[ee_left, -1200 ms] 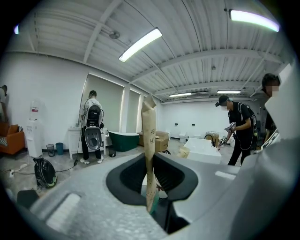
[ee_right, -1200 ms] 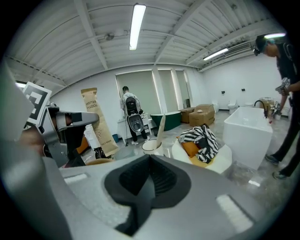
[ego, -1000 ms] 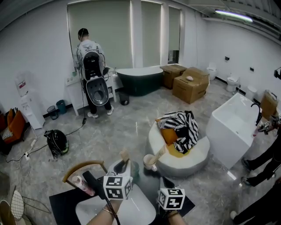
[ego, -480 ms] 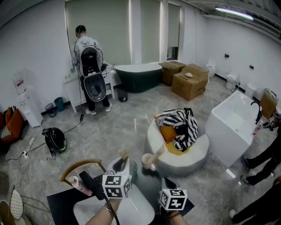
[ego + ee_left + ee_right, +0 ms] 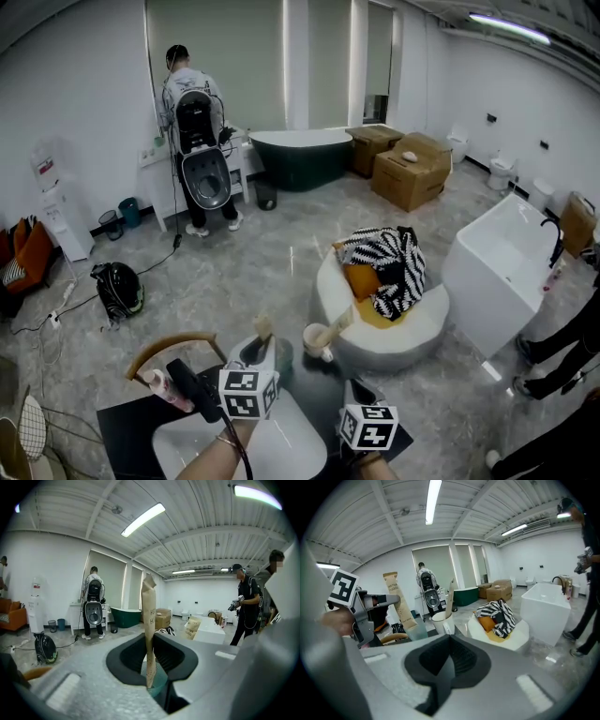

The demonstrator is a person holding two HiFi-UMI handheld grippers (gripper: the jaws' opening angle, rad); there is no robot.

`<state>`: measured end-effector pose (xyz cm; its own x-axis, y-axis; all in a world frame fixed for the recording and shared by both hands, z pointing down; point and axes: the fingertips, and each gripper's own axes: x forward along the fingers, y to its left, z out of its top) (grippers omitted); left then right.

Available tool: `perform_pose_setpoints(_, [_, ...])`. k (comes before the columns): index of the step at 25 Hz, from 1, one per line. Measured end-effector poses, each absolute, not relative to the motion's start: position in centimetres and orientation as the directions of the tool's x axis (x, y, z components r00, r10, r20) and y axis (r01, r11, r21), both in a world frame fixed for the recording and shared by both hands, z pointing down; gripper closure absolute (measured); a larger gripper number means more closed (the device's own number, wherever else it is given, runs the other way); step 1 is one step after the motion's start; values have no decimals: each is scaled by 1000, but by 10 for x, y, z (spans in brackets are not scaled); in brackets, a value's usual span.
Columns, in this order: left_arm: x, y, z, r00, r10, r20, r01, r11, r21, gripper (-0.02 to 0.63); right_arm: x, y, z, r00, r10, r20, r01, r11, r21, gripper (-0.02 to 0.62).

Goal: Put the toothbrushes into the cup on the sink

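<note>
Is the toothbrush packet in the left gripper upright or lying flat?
Upright: the toothbrush packet stands vertically, pinched in the left gripper.

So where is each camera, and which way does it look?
Head view: on the person's head, facing forward and steeply down; left gripper, right gripper and a forearm show at the bottom.
Left gripper view: rides the left gripper, looking along its jaws, shut on a paper-wrapped toothbrush, teal cup beyond.
Right gripper view: rides the right gripper, looking along its shut, empty jaws; the left gripper shows at left.
Shared: all three show that toothbrush.
</note>
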<state>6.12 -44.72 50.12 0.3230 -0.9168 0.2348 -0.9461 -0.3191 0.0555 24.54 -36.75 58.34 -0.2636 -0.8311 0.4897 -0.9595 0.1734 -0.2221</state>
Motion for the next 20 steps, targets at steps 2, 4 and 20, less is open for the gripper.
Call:
perform_pose_setpoints(2, [62, -448, 506, 323, -914, 245, -946, -321, 51, 554, 246, -368, 585, -264, -829, 493, -960, 174, -222, 592])
perform_pose_setpoints(4, [61, -449, 510, 321, -913, 251, -946, -319, 48, 554, 246, -368, 588, -264, -827, 496, -959, 171, -226, 592])
perform_pose_setpoints(20, [59, -456, 541, 275, -900, 339, -961, -267, 71, 525, 249, -369, 600, -267, -815, 514, -957, 163, -240, 592])
